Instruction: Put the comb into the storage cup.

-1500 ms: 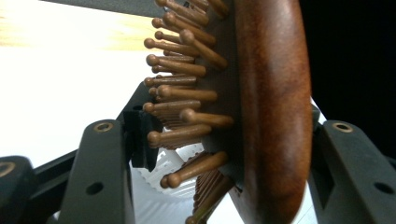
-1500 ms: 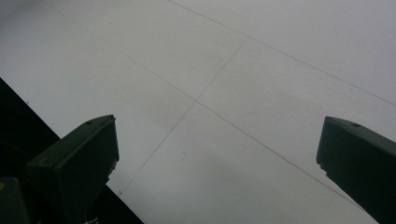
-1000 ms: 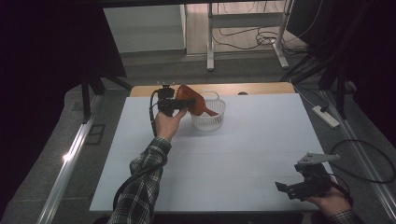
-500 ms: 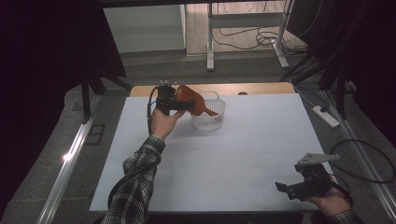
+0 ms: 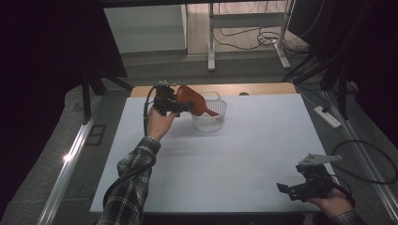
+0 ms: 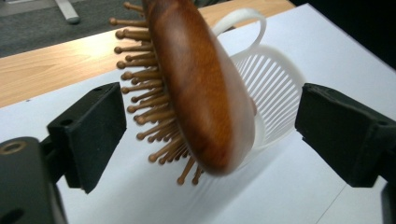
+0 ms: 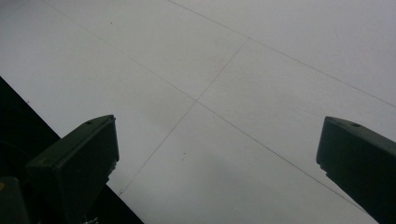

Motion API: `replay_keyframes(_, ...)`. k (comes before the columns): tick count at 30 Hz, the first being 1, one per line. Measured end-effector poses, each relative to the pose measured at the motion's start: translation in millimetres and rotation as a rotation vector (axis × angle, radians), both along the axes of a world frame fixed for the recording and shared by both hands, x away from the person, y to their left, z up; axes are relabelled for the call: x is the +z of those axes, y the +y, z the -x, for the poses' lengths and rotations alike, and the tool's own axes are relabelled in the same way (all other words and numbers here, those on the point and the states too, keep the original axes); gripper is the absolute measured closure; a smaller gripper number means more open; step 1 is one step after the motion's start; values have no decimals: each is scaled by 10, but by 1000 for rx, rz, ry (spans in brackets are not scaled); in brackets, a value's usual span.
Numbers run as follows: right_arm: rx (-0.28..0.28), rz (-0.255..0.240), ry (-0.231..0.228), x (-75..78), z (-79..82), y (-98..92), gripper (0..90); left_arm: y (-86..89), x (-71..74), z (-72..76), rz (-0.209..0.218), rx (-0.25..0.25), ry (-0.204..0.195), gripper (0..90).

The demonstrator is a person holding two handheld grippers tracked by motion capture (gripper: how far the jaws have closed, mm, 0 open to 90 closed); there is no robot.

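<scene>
Brush dropped at basket, release nearly done.

My left gripper (image 6: 210, 140) jaws have just been opening, now spread clear of the brown wooden paddle hairbrush (image 6: 196, 88); it leans on the white slatted plastic basket (image 6: 275, 93) rim, not fully in. Right gripper (image 7: 215, 163) spread, idle.

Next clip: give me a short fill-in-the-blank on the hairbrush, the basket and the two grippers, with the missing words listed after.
1. The wooden hairbrush leans on the rim of the white ____.
2. The left gripper has just been opening; its pads stand ____ the brush.
3. The bristles point toward the ____ pad in the left gripper view.
4. The right gripper holds ____ above the white table.

Missing words: basket; clear of; left; nothing
</scene>
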State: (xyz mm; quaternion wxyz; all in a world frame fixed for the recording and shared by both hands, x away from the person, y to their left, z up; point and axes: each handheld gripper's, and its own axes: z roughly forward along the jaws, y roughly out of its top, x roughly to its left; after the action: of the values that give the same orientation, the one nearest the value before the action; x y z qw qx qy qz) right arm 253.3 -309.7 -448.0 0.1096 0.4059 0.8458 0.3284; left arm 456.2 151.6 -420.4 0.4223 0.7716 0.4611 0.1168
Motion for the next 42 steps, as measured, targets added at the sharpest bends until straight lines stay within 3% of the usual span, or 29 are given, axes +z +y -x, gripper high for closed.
replay_keyframes(9,-4,4,-2,4,5,1,0,50,17,72,-66,-19,-25,40)
replay_keyframes(29,-3,8,-8,2,8,7,0,92,86,158,-94,-25,-67,11)
replay_keyframes(42,-2,10,-9,2,9,10,0,134,110,233,-80,-24,-88,4)
